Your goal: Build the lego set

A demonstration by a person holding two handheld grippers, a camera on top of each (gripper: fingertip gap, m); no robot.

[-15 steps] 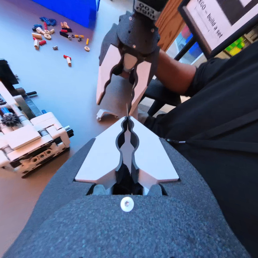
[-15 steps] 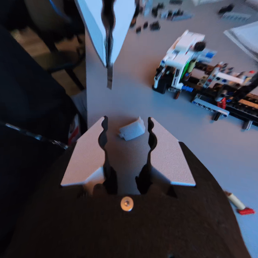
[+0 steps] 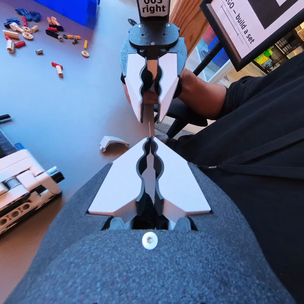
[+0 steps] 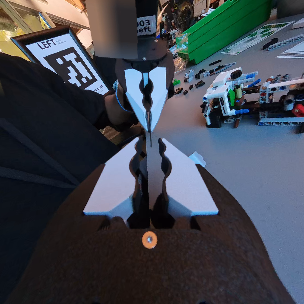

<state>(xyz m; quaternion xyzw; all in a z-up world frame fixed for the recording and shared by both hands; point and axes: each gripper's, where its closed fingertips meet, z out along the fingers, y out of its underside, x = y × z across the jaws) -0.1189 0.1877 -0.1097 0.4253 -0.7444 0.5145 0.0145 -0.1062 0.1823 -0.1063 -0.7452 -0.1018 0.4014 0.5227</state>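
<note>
My left gripper is shut on a thin flat strip, seen edge-on, that sticks out past its tips. My right gripper faces it tip to tip, open, with the strip's free end between its fingertips. In the right wrist view the strip hangs dark from the left gripper into the gap of my open right gripper, touching neither finger. A white curved Lego piece lies on the grey table just beside both grippers; it also shows in the right wrist view.
The part-built white and black Lego vehicle stands on the table, also at the left wrist view's left edge. Loose small pieces lie farther off. A green bin, instruction sheets and a framed sign stand around. A person in black sits close. The grippers are tip to tip, or close to it. The white curved Lego piece lies around 6 centimetres away from my right fingertips.
My right gripper has lifted off the white curved piece and swung round to face the left gripper head on. The strip's end now sits between its open fingers.
</note>
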